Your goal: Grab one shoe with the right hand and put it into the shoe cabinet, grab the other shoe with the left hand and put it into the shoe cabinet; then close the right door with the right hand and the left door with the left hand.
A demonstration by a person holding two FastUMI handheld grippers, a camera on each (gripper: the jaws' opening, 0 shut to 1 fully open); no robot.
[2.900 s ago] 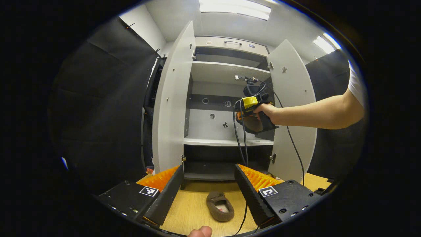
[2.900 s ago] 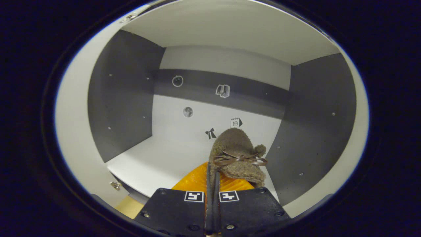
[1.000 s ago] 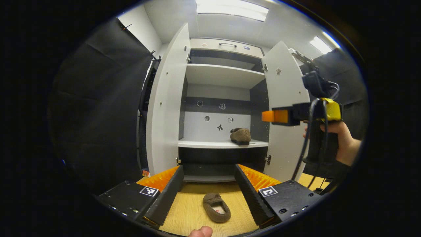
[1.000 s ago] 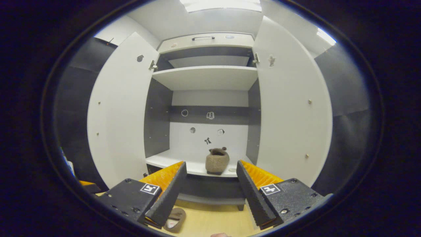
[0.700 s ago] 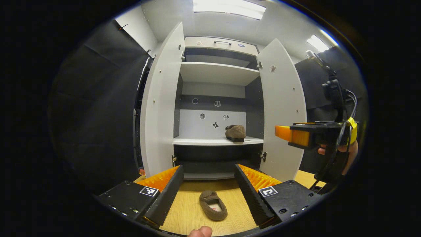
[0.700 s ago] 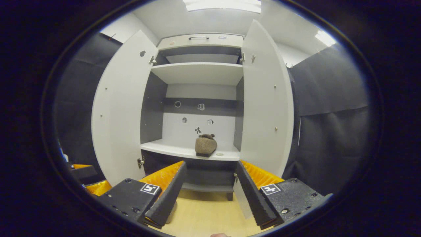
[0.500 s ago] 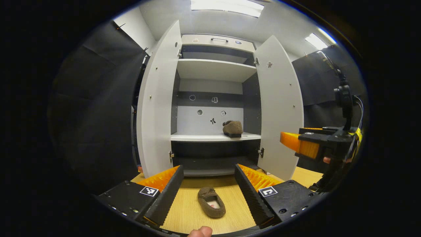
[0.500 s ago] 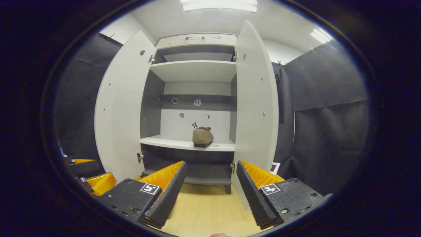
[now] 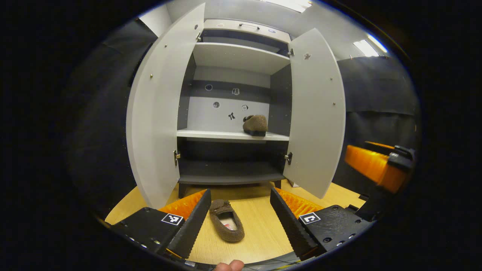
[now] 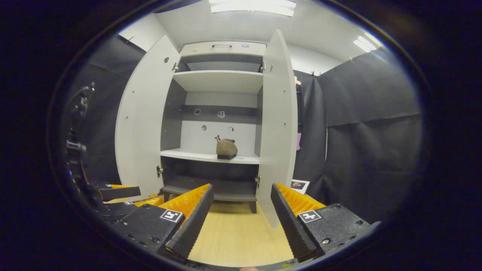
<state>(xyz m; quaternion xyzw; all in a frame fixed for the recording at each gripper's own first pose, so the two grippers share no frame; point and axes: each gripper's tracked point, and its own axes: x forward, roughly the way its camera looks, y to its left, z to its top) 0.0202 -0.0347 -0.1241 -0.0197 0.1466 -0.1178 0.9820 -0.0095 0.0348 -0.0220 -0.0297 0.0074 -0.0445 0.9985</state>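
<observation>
A brown fuzzy shoe [image 9: 227,225] lies on the wooden floor between the spread fingers of my open left gripper [image 9: 238,197], close to its left finger. The other brown shoe [image 9: 255,125] [image 10: 226,148] rests on the cabinet's middle shelf [image 9: 211,134] toward the right side. Both white doors, left [image 9: 156,113] and right [image 9: 318,109], stand open. My right gripper [image 10: 241,192] is open and holds nothing, back from the cabinet and facing it; it appears at the right edge of the left gripper view [image 9: 378,167]. The left gripper [image 10: 113,199] is low at the left of the right gripper view.
The cabinet [image 10: 220,49] has an upper shelf, a dark lower shelf [image 9: 229,175] and a top drawer with a handle. Black cloth walls stand on both sides. A small paper card [image 10: 300,185] lies on the floor by the right door.
The right gripper left the first shoe on the middle shelf, opened and drew back to the right. The left gripper has come lower and closer over the floor shoe.
</observation>
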